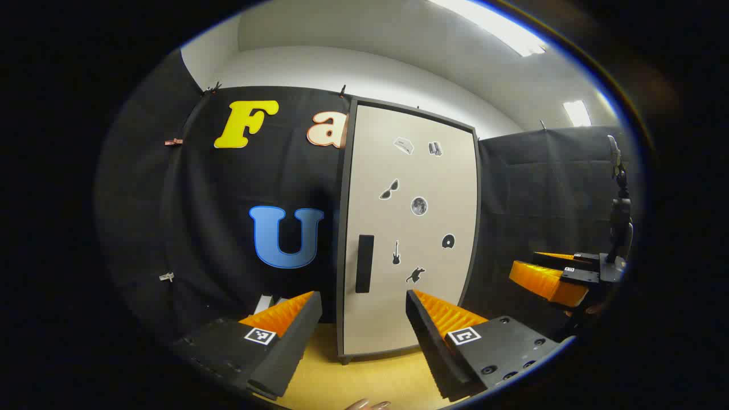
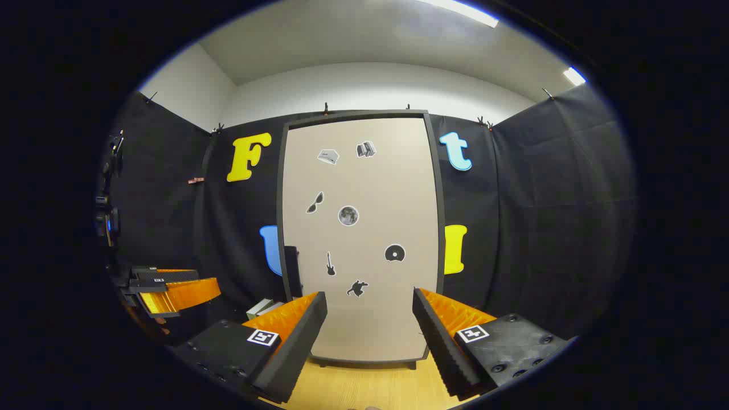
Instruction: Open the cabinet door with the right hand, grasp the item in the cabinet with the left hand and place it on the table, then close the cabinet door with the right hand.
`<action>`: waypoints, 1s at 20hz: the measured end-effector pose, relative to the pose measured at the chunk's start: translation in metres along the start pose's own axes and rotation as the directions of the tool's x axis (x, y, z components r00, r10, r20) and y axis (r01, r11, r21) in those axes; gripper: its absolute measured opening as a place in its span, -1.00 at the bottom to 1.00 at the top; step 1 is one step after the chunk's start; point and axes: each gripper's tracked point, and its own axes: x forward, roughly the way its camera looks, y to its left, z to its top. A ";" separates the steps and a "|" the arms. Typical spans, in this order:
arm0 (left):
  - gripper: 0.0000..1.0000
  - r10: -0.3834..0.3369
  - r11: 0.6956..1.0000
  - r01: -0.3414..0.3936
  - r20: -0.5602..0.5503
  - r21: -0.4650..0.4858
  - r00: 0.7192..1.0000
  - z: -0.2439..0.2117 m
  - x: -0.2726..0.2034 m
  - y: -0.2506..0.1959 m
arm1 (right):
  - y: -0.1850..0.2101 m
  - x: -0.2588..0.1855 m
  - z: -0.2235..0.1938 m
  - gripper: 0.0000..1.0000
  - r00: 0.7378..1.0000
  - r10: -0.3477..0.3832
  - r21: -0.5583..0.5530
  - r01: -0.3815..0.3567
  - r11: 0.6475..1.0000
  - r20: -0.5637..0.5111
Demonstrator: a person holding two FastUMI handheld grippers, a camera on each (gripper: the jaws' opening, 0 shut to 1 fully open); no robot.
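Observation:
A tall beige cabinet [image 1: 410, 228] with a dark frame stands on the wooden table, its door shut and dotted with small stickers. A black vertical handle [image 1: 364, 263] sits on the door's left edge; in the right gripper view the handle [image 2: 291, 270] shows edge-on beside the cabinet door [image 2: 361, 239]. My left gripper [image 1: 361, 336] is open in front of the door's lower part, some way off. My right gripper [image 2: 369, 341] is open too, facing the door's lower middle, and it also appears as the right gripper [image 1: 555, 276] far right in the left gripper view. The left gripper [image 2: 171, 290] shows at far left.
The wooden tabletop [image 1: 364, 381] runs under both grippers up to the cabinet's foot. Black cloth walls close in the booth on all sides. A small white box [image 2: 262, 307] lies on the table left of the cabinet. A camera stand [image 1: 619, 216] rises at the right.

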 end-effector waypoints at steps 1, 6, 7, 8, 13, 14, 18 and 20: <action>0.87 0.002 1.000 -0.002 0.000 -0.008 1.000 0.001 -0.001 0.001 | 0.001 0.000 0.001 0.94 1.000 0.005 -0.003 -0.005 1.000 0.001; 0.89 -0.006 0.999 0.007 0.025 -0.035 1.000 0.003 -0.004 -0.001 | 0.002 0.001 -0.001 0.94 1.000 0.014 -0.016 -0.014 1.000 -0.001; 0.89 -0.003 0.999 0.004 0.031 -0.032 1.000 0.006 -0.004 0.000 | 0.002 0.001 -0.001 0.94 1.000 0.012 -0.017 -0.012 1.000 -0.001; 0.89 0.003 1.000 -0.002 0.035 -0.028 0.999 0.006 -0.003 0.002 | 0.002 0.001 0.000 0.94 1.000 0.012 -0.016 -0.012 1.000 0.001; 0.89 0.005 1.000 -0.005 0.031 -0.017 1.000 0.007 0.000 0.002 | 0.002 0.003 0.003 0.94 1.000 0.014 0.010 -0.014 1.000 0.008; 0.89 0.005 1.000 -0.004 0.026 -0.016 1.000 0.005 0.001 0.001 | 0.001 0.004 0.003 0.94 1.000 0.017 0.014 -0.018 1.000 0.006; 0.89 0.014 1.000 -0.014 0.017 0.006 1.000 0.004 0.007 -0.002 | -0.004 0.011 0.007 0.94 1.000 0.022 0.019 -0.022 1.000 0.023; 0.89 0.013 1.000 -0.013 0.014 0.009 1.000 0.002 0.012 -0.008 | -0.008 0.019 0.007 0.94 0.999 0.026 0.035 -0.027 0.999 0.025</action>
